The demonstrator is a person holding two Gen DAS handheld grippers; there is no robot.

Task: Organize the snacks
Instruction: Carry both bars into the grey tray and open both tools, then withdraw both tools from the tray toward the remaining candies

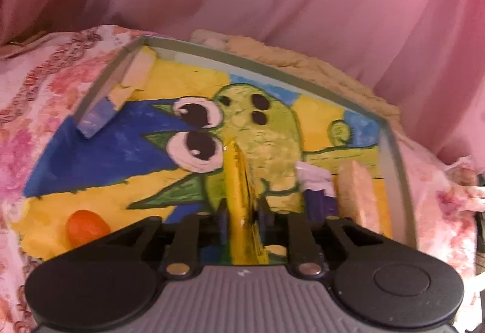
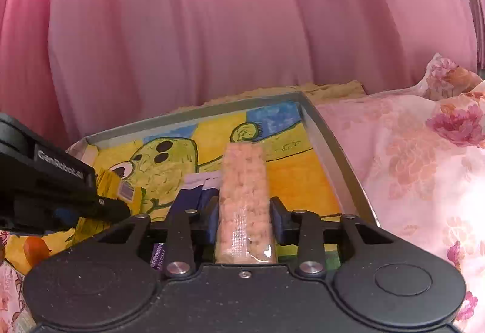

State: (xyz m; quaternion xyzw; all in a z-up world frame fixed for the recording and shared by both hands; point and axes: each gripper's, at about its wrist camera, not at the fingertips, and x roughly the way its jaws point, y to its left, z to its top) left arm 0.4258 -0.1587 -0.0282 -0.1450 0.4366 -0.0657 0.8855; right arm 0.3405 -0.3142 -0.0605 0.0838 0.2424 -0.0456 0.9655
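Note:
My left gripper (image 1: 242, 214) is shut on a yellow snack packet (image 1: 239, 196), held edge-up over the painted tray (image 1: 394, 157). My right gripper (image 2: 245, 208) is shut on a clear pack of pinkish puffed-rice bar (image 2: 244, 181), which points toward the tray's (image 2: 330, 157) far right corner. The same rice bar (image 1: 354, 190) shows at the right of the left wrist view, beside a purple-and-white packet (image 1: 318, 190). In the right wrist view the left gripper (image 2: 109, 205) and its yellow packet (image 2: 118, 184) appear at the left. The purple packet (image 2: 194, 184) lies under the rice bar.
An orange candy (image 1: 86, 227) (image 2: 35, 248) lies at the tray's near left. A torn paper flap (image 1: 121, 90) leans on the tray's far left wall. Floral pink bedding (image 2: 424, 169) surrounds the tray, a pink curtain (image 2: 242, 14) hangs behind, and a beige cloth (image 1: 303, 57) sits past the far rim.

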